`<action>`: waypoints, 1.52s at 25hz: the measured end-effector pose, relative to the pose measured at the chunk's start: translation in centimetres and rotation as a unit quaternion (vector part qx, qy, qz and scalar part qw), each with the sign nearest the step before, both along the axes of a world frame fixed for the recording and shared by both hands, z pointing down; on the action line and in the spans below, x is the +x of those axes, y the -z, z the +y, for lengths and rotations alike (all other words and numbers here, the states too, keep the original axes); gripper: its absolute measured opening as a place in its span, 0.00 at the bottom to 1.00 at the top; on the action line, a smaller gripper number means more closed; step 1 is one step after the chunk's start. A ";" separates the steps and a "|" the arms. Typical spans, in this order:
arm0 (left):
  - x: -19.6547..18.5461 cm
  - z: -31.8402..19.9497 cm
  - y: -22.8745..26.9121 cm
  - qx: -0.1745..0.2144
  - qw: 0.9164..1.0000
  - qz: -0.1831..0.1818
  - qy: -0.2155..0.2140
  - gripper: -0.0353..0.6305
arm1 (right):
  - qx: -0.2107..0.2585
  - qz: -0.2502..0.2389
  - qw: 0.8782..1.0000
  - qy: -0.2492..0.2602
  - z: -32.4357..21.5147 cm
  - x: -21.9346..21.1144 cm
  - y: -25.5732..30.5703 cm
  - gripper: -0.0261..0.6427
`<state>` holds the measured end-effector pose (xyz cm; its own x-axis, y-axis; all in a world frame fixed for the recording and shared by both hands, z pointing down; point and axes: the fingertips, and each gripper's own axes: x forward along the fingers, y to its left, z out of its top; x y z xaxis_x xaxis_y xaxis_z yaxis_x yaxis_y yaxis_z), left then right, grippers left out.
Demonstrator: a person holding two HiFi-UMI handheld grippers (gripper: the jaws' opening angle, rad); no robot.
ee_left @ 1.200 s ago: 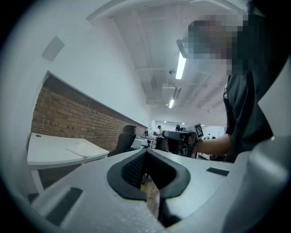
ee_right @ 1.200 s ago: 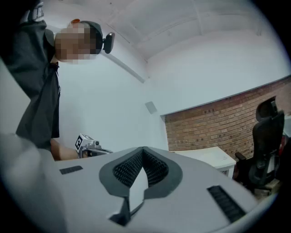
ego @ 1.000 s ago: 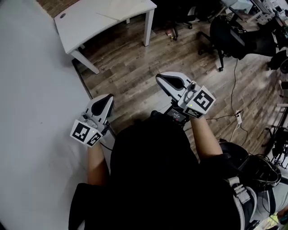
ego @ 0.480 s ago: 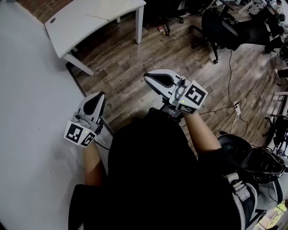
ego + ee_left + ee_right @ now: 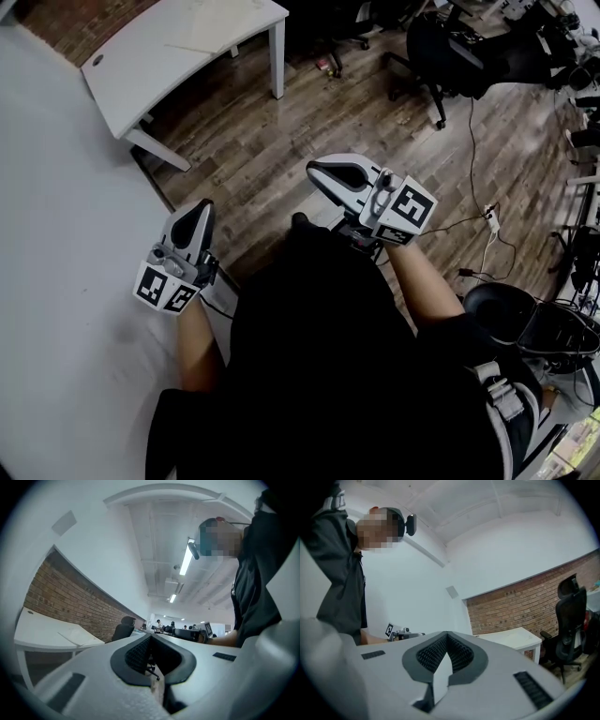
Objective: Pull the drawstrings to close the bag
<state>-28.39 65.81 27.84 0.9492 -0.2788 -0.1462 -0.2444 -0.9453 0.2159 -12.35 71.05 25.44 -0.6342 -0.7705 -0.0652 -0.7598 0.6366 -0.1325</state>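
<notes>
No bag or drawstring shows in any view. In the head view my left gripper (image 5: 201, 210) is held beside the person's left hip, close to the white wall, and points away from the body. My right gripper (image 5: 321, 171) is held in front of the body over the wooden floor. Both point slightly upward and both are shut with nothing between the jaws. The left gripper view has its closed pads (image 5: 140, 652) against the ceiling and room. The right gripper view has its closed pads (image 5: 458, 654) against a brick wall.
A white desk (image 5: 178, 52) stands at the far left by the brick wall (image 5: 61, 604). Black office chairs (image 5: 450, 56) stand at the far right. Cables and a power strip (image 5: 487, 217) lie on the wooden floor (image 5: 253, 141). The white wall (image 5: 66, 281) runs along the left.
The head view has drifted, so the desk and chairs sit higher and further left. Both grippers stay shut and have barely shifted in front of the body.
</notes>
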 end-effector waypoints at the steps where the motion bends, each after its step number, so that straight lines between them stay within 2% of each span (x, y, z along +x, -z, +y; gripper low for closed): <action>1: 0.3 -0.2 -0.3 0.005 1.000 -0.010 -0.001 0.07 | -0.006 0.001 1.000 -0.001 -0.4 0.3 -0.3 0.05; 4: 1.0 -1.5 -1.4 0.009 0.999 -0.042 -0.005 0.07 | -0.019 -0.004 1.000 0.004 -2.2 0.7 -1.0 0.05; 11: 2.8 -6.4 -2.2 0.013 0.996 -0.090 -0.008 0.07 | -0.001 0.005 1.000 0.027 -8.5 1.6 -1.7 0.05; 22: 6.0 -21.1 -0.5 0.015 0.992 -0.122 0.007 0.07 | 0.016 -0.011 0.999 0.044 -25.0 5.7 -0.9 0.05; 31: 8.8 -33.2 -0.7 0.024 0.981 -0.187 0.038 0.07 | 0.000 -0.002 0.999 0.048 -36.2 9.8 -2.2 0.05; 34: 9.0 -37.3 -0.9 0.019 0.980 -0.190 0.046 0.07 | -0.005 0.000 0.999 0.039 -39.4 10.2 -2.6 0.06; 38: 9.3 -43.6 -1.6 0.020 0.981 -0.186 0.050 0.07 | -0.021 0.021 0.999 0.020 -43.4 11.3 -3.9 0.12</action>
<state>-19.04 22.18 29.46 0.9076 -0.3735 0.1919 -0.3904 -0.9188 0.0582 -1.01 27.63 29.32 -0.6653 -0.7465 -0.0046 -0.7400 0.6603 -0.1282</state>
